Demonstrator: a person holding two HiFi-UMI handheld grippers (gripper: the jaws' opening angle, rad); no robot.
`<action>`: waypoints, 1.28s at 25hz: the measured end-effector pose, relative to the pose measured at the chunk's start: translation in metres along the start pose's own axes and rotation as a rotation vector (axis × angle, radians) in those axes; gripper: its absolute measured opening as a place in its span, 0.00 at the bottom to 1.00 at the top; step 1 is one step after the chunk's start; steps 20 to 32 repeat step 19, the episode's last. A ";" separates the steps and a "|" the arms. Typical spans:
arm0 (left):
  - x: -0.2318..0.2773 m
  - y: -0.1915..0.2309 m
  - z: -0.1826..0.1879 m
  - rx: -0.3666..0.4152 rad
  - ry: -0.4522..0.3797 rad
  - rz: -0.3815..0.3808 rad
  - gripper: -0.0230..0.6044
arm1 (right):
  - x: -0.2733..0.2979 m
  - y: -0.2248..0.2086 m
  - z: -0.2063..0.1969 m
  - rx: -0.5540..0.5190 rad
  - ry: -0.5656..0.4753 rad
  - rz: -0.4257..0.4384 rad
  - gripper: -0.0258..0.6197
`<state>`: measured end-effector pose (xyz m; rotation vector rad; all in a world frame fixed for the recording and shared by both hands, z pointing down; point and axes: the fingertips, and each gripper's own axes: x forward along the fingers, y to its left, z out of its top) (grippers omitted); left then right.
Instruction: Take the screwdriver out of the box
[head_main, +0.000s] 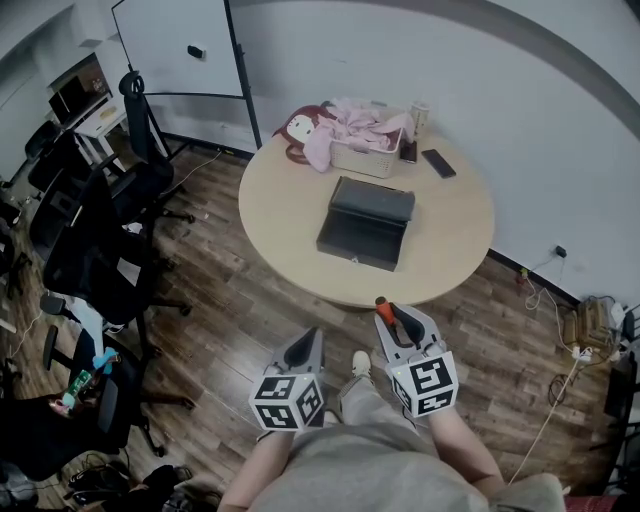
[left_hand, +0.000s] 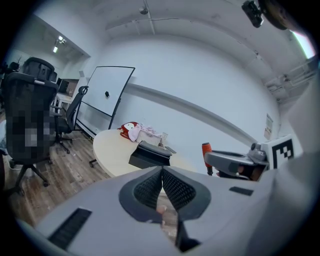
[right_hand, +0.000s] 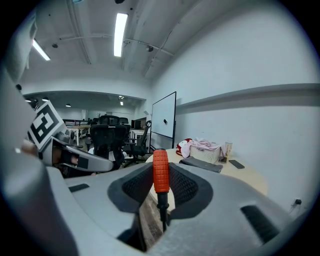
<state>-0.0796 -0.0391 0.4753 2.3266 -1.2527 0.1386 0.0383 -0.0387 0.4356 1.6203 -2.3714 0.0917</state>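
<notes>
While the right gripper (right_hand: 160, 181) is clamping the screwdriver (right_hand: 160, 171), the left gripper (left_hand: 162, 176) is pressing its jaws together, empty.

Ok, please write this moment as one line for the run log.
right gripper: shut on screwdriver | left gripper: shut, empty | box: on table, apart from both grippers | screwdriver: out of box

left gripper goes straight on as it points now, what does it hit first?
Likely the near rim of the table, with the box further along that line. Only floor lies between the left gripper and the table. Depth is unclear; it might pass under the rim.
</notes>
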 end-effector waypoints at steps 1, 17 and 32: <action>0.001 0.000 0.000 0.000 0.000 0.002 0.04 | 0.000 0.000 0.001 0.000 -0.003 0.000 0.18; 0.011 -0.005 0.007 0.014 -0.006 0.000 0.04 | 0.001 -0.007 0.001 0.015 -0.017 -0.002 0.18; 0.011 -0.005 0.007 0.014 -0.005 0.000 0.04 | 0.001 -0.007 0.004 0.008 -0.021 -0.001 0.18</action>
